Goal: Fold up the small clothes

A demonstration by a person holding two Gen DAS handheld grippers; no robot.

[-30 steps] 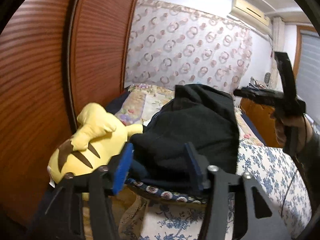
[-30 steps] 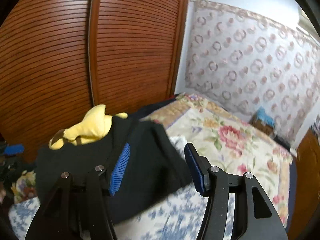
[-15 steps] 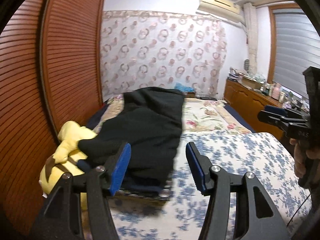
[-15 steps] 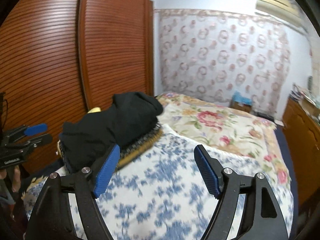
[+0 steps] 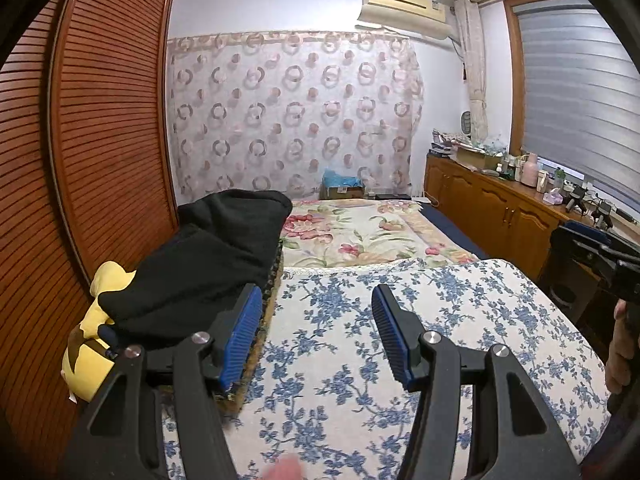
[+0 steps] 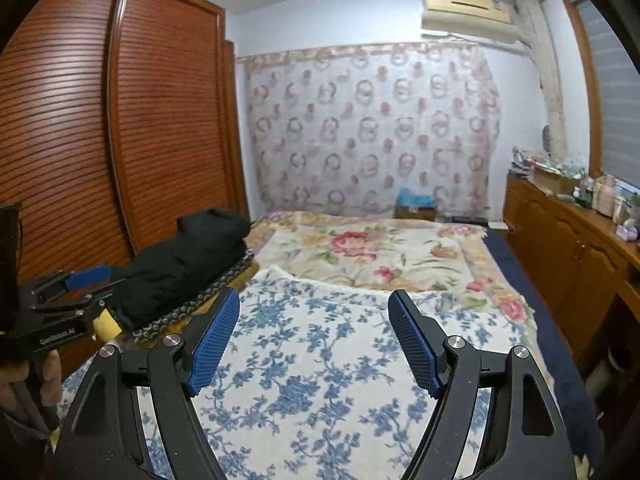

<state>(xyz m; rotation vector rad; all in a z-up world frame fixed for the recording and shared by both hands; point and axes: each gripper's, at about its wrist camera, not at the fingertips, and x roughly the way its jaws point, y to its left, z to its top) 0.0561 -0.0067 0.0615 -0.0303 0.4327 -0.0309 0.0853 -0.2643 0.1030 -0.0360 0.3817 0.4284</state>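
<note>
Folded black garment (image 5: 216, 256) lies at bed's left edge.

home bedroom | bed (image 5: 400, 320) | louvred wardrobe (image 6: 160, 140) | air conditioner (image 5: 404, 8)
</note>
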